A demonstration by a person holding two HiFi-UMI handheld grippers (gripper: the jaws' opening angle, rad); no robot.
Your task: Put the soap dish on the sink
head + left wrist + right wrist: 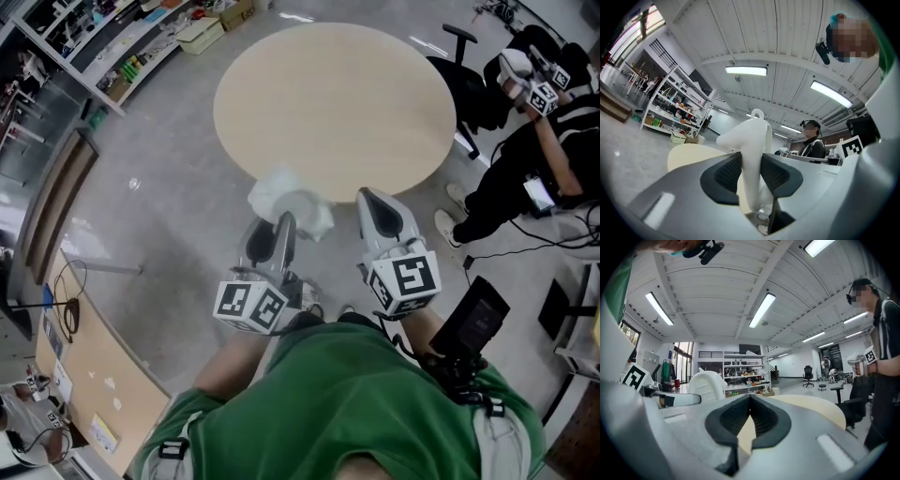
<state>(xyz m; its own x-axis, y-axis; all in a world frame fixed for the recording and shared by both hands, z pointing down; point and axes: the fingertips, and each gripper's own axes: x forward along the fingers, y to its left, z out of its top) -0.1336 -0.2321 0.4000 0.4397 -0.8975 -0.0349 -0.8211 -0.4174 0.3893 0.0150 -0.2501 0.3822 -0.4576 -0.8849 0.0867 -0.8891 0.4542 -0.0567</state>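
- round pale surface (335, 98) just ahead of the jaws, standing on glossy grey floor (169, 216);
- stocked shelving (743, 373) far beyond them;
- white ribbed ceiling (787, 33) with strip lights (746, 71) above

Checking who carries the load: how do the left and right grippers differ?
The left gripper is clamped on the white soap dish; the right gripper holds nothing. The left gripper's jaws stand apart around it; the right gripper's meet at the tips. Both point toward the round table.
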